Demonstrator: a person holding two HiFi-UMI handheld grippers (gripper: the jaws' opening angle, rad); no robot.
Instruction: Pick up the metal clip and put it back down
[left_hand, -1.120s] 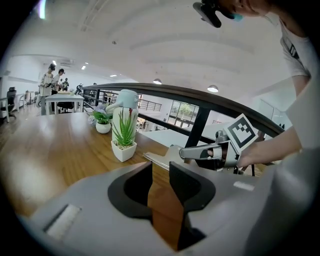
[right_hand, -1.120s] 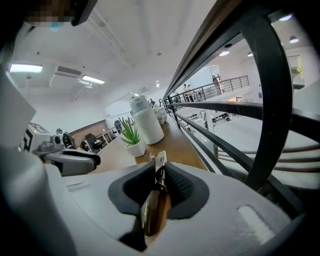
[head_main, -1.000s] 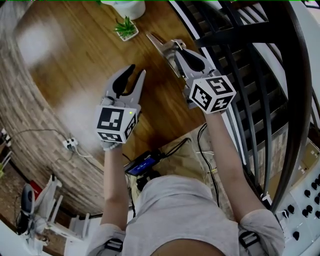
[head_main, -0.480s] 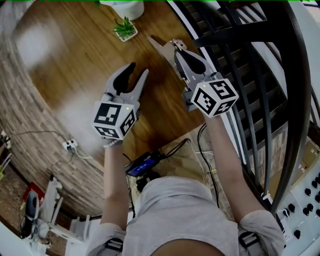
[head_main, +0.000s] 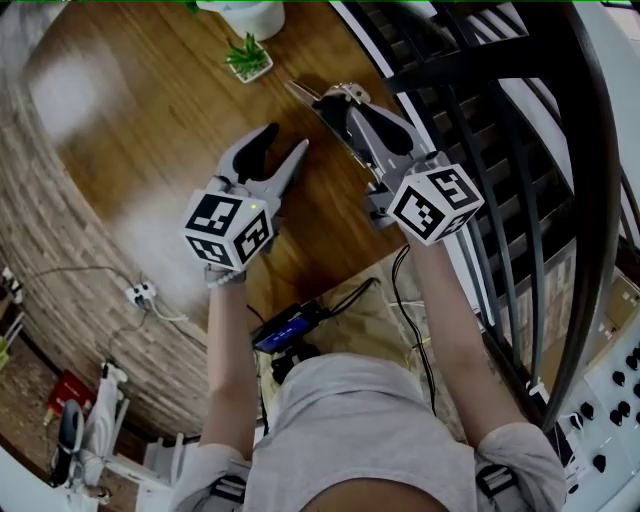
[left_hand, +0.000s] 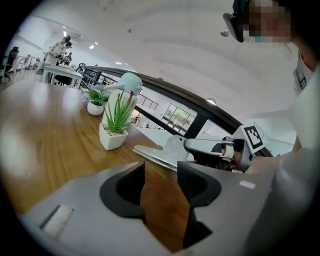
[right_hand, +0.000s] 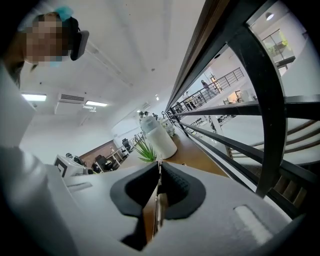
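The wooden bench (head_main: 150, 120) spreads beneath and ahead of both grippers. A black railing (head_main: 520, 150) runs close along the outer side of the right gripper, which is probably why that hand works angled inward, away from the bars.

The left gripper (head_main: 284, 142) hangs just inboard of the right one, tilted slightly down at the wood. Its jaws have just been opening and now stand wide apart with only bare bench between them. We read it as standing by, not taking part, and kept clear so it does not knock the work.

The right gripper (right_hand: 159, 172) is nearly closed, its dark pads pinching a thin plate edge-on. The narrow bite suits such a flat piece, since little opening is needed to hold it firmly.

A small potted plant (head_main: 250, 55) sits on the bench well beyond both sets of tips, far enough not to hinder a set-down.

The metal clip (left_hand: 162, 152) is the piece in the right gripper. It juts forward past the tips and seems to ride just above the wood, so we judge the pick-up done and the putting down still to come.
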